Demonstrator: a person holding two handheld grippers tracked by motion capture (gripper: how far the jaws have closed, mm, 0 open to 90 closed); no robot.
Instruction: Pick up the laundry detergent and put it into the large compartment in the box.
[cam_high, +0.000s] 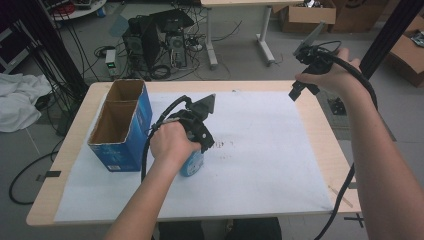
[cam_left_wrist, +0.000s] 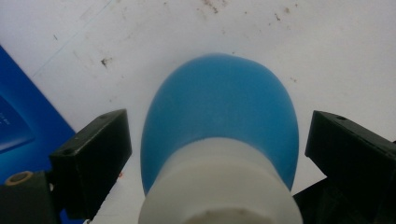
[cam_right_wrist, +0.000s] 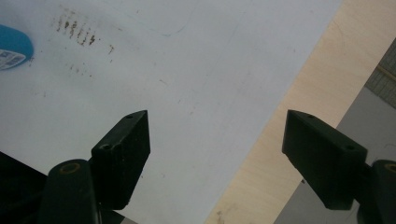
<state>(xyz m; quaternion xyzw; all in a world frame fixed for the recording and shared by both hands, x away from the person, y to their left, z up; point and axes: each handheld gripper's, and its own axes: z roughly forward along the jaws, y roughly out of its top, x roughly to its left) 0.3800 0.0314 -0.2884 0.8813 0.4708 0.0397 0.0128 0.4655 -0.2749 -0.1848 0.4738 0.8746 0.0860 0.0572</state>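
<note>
Bottle (cam_left_wrist: 219, 116) sits between the jaws of the left gripper (cam_left_wrist: 215, 154), blue body with a white neck pointing back toward the camera in the left gripper view. There's a sliver of gap on each side, so the pads aren't pressing on it; the jaws are apart with the bottle just sitting between them. From the high view the bottle (cam_high: 192, 164) is on the white sheet (cam_high: 260, 150) that covers the table (cam_high: 325, 145), left of the middle, mostly tucked under the left hand (cam_high: 172, 142) and its gripper (cam_high: 199, 134). Just beside it to the left is a blue cardboard box (cam_high: 122, 127), open at the top, with a divider making two compartments. The right gripper (cam_high: 304, 82) is well apart from all that, held up in the air over the far right corner of the table by the right hand (cam_high: 336, 75), cable trailing down past the table edge. In the right gripper view its jaws stand wide with nothing between them, over the sheet's edge and the bare wood. Some brownish smudges mark the sheet near the bottle.
</note>
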